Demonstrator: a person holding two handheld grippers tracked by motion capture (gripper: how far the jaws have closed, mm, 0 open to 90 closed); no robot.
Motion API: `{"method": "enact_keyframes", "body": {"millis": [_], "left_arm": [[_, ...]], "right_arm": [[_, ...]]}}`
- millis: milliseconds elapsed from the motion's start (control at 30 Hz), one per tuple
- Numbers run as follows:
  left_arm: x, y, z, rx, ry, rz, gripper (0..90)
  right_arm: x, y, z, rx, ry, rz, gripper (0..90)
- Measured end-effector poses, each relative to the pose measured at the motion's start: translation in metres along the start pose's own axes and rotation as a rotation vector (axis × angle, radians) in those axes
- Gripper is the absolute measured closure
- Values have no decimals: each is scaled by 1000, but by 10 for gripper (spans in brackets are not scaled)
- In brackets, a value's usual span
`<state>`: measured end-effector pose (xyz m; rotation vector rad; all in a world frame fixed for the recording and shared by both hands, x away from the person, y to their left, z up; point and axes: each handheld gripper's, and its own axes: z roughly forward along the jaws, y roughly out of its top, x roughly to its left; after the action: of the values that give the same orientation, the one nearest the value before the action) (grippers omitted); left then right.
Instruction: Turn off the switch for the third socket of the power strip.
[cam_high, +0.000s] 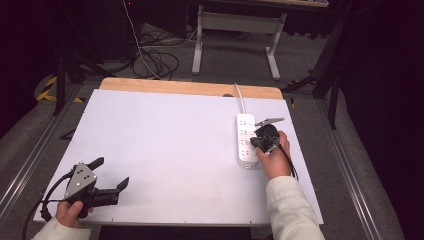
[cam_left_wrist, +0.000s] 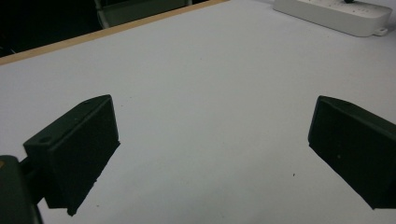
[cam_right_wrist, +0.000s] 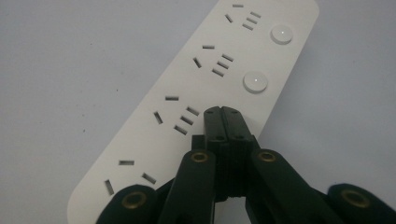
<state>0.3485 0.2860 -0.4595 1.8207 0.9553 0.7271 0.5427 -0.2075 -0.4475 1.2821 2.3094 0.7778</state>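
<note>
On the white table (cam_high: 165, 145), near the person, the left gripper (cam_high: 111, 173) rests with jaws spread wide, holding nothing. Farther off at the right edge, the right gripper (cam_right_wrist: 222, 112), jaws pressed together and empty, points at the power strip (cam_right_wrist: 187, 84), likely over a switch button (cam_right_wrist: 255, 82): press straight down, gently, so the strip stays put.

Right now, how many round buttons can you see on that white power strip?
2: one round button by the far socket group, another by the next group. The shut right gripper may hide more on the power strip.

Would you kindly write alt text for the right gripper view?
The right gripper, jaws shut, tips over a white power strip where a round button would sit; whether it touches is unclear. Two more round buttons show beyond it, on a pale table.
</note>
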Motion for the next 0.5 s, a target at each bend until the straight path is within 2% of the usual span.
{"method": "enact_keyframes", "body": {"millis": [100,133,200,333,500], "left_arm": [[0,0,0,-1,2,-3,23],[1,0,0,0,3,-3,23],[1,0,1,-1,3,-6,23],[1,0,1,0,3,-7,23],[0,0,1,-1,2,-6,23]], "right_arm": [[2,1,-1,6,-13,-14,900],[2,0,-2,-26,-12,-8,900],[3,1,-3,-19,5,4,900],[4,1,-11,-85,11,5,900],[4,3,-21,-114,12,3,900]]}}
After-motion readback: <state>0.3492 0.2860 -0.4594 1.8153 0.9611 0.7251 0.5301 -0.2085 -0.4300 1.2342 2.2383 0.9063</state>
